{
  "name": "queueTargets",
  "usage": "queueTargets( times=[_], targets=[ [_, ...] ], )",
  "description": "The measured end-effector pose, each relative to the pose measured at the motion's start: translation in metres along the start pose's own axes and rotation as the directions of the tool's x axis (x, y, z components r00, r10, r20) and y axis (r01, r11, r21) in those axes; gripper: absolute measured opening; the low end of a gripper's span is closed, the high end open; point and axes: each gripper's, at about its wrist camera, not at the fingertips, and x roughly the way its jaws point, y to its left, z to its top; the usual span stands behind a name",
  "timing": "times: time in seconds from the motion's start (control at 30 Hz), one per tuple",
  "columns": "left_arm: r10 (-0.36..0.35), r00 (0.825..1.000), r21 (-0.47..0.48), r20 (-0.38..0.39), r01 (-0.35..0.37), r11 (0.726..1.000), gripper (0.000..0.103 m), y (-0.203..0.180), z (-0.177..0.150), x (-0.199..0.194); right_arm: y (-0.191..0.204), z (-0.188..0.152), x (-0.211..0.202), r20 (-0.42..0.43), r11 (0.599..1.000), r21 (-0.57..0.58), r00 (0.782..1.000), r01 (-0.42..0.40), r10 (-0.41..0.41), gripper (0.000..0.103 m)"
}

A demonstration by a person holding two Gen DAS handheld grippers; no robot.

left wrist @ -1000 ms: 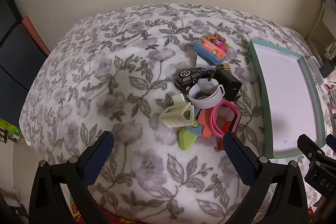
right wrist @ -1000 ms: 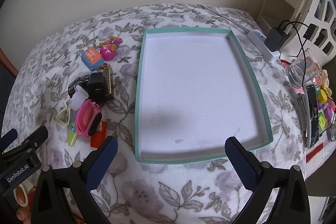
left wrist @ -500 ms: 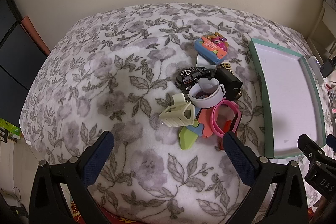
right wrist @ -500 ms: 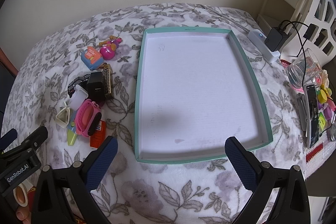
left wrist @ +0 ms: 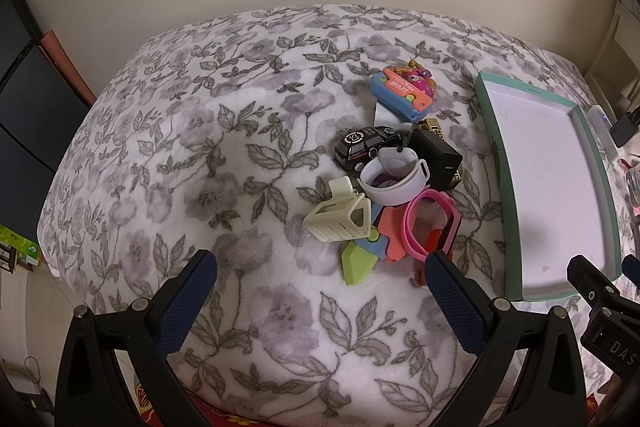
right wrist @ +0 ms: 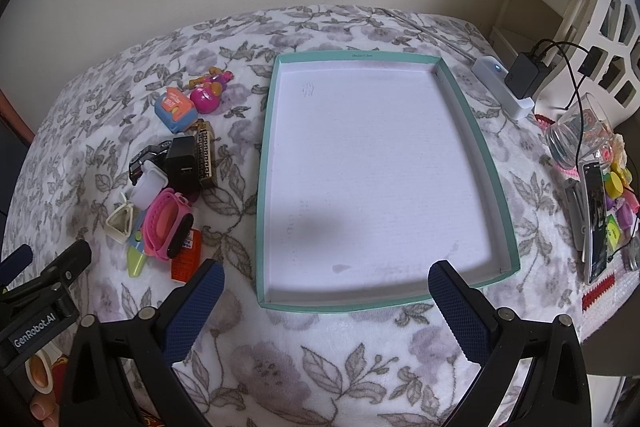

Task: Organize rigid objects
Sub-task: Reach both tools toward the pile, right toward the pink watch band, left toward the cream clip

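Note:
A pile of small rigid objects lies on a floral blanket: a cream hair claw (left wrist: 340, 221), a white band (left wrist: 394, 175), a pink watch (left wrist: 432, 223), a black toy car (left wrist: 366, 147), a black charger (left wrist: 436, 157) and a blue-orange toy (left wrist: 400, 93). The pile also shows in the right wrist view, around the pink watch (right wrist: 166, 223). An empty teal-rimmed tray (right wrist: 496, 183) lies to the right of the pile (left wrist: 492, 131). My left gripper (left wrist: 320, 291) is open, just short of the pile. My right gripper (right wrist: 326, 299) is open at the tray's near edge.
A white power strip with a black adapter (right wrist: 516, 79), a glass jar (right wrist: 576, 135), a phone (right wrist: 596, 223) and small colourful items sit at the bed's right edge. A wall runs behind. Dark furniture (left wrist: 24, 107) stands at the left.
Both grippers stay open and nearly still. The left wrist view has shifted very slightly. No object has moved.

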Motion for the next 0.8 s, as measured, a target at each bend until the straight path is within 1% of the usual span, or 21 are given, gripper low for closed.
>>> queueTargets(
  times=[0.13, 0.2, 0.3, 0.4, 0.5, 0.53, 0.57, 0.67, 0.8],
  targets=[
    [0.001, 1.0, -0.002, 0.0, -0.001, 1.0, 0.103, 0.0, 0.001, 0.0, 0.002, 0.0, -0.001, 0.005, 1.0, -0.01, 1.0, -0.002, 0.002, 0.103],
    [-0.004, 1.0, -0.003, -0.001, 0.004, 1.0, 0.103, 0.0, 0.003, 0.001, 0.004, 0.004, -0.004, 0.022, 1.0, -0.017, 1.0, -0.01, 0.01, 0.103],
    [0.009, 1.0, -0.029, 0.002, -0.009, 1.0, 0.103, 0.006, 0.018, 0.001, 0.009, 0.015, -0.008, 0.04, 0.999, -0.017, 0.998, -0.044, 0.045, 0.103],
    [0.015, 1.0, -0.06, 0.025, -0.013, 0.998, 0.103, 0.014, 0.035, -0.004, 0.019, 0.031, -0.014, 0.06, 0.996, -0.026, 0.995, -0.082, 0.083, 0.103],
    [0.07, 0.997, -0.068, 0.013, -0.069, 0.995, 0.103, 0.017, 0.053, -0.002, 0.035, 0.045, -0.016, 0.082, 0.995, -0.049, 0.992, -0.089, 0.093, 0.103],
    [0.082, 0.997, -0.075, 0.002, -0.082, 0.994, 0.103, 0.018, 0.059, 0.001, 0.04, 0.048, -0.015, 0.083, 0.994, -0.056, 0.992, -0.094, 0.098, 0.103],
    [0.075, 0.997, -0.088, -0.017, -0.076, 0.993, 0.103, 0.02, 0.065, 0.005, 0.046, 0.052, -0.013, 0.081, 0.993, -0.063, 0.991, -0.101, 0.106, 0.103],
    [0.02, 0.997, -0.139, -0.076, -0.031, 0.99, 0.103, 0.023, 0.075, 0.023, 0.063, 0.058, 0.0, 0.057, 0.989, -0.091, 0.99, -0.12, 0.125, 0.103],
    [-0.006, 0.989, -0.179, -0.146, -0.021, 0.984, 0.103, 0.031, 0.074, 0.046, 0.086, 0.055, 0.025, 0.004, 0.979, -0.155, 0.991, -0.132, 0.134, 0.103]
  ],
)
